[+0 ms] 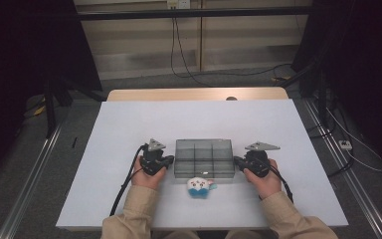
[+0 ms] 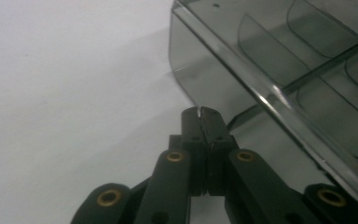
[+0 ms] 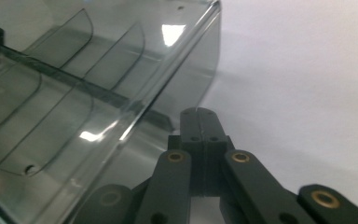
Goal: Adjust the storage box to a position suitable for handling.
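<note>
The compartment box (image 1: 204, 158) sits on the counter (image 1: 129, 124) straight ahead of me, between my two claws. My left claw (image 1: 168, 160) rests at its left end, my right claw (image 1: 237, 161) at its right end. A plush toy (image 1: 199, 186) lies just before the box, nearer me.

Plush toy (image 1: 199, 186), white table (image 1: 129, 129)
</note>
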Demonstrator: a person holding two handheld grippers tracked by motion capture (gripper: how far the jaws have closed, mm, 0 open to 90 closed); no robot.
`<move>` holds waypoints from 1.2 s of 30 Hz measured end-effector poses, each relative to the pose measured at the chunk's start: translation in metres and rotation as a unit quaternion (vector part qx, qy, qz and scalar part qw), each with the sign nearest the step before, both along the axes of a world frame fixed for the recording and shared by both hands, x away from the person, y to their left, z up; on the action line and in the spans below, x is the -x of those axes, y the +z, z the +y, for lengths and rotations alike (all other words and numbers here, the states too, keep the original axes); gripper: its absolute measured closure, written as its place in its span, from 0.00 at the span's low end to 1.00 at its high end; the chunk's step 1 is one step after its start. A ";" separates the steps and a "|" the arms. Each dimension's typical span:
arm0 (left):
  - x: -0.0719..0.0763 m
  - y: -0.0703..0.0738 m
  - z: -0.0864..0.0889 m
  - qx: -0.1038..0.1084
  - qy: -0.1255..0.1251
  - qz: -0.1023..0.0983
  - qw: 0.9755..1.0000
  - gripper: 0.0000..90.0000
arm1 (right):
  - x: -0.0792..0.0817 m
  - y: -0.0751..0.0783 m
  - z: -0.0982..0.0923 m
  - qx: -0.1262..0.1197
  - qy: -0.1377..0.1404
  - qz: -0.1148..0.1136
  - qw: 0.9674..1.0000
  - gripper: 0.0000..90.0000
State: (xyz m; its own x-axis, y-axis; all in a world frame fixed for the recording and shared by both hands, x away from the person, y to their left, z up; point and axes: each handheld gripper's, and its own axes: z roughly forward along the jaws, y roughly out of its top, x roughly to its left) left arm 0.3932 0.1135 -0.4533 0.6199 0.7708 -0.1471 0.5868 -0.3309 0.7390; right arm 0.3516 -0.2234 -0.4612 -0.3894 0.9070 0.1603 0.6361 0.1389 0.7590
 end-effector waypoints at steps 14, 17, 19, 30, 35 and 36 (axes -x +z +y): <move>0.004 0.015 0.021 -0.006 0.026 -0.007 1.000 0.62 | 0.015 0.022 -0.018 -0.019 0.018 -0.046 0.999 0.78; 0.005 0.016 0.021 -0.008 0.023 -0.002 1.000 0.46 | 0.019 0.027 -0.019 -0.025 0.031 -0.057 0.998 0.62; 0.005 0.016 0.021 -0.012 0.024 -0.003 1.000 0.38 | 0.022 0.030 -0.019 -0.025 0.041 -0.063 0.997 0.52; 0.010 0.025 0.030 0.009 0.020 -0.008 1.000 0.17 | 0.032 0.042 -0.018 -0.049 0.066 -0.078 0.994 0.28; 0.011 0.026 0.031 0.012 0.016 -0.011 1.000 0.17 | 0.036 0.052 -0.017 -0.070 0.099 -0.087 0.989 0.22; 0.011 0.026 0.031 0.012 0.017 -0.012 1.000 0.16 | 0.037 0.052 -0.015 -0.075 0.110 -0.086 0.987 0.22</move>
State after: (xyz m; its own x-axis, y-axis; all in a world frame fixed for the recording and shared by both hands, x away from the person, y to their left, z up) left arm 0.3819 0.1442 -0.4268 0.5978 0.7875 -0.1503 0.5790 -0.2944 0.7603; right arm 0.3142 -0.2384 -0.4088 -0.6071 0.7690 0.2002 0.4623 0.1370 0.8761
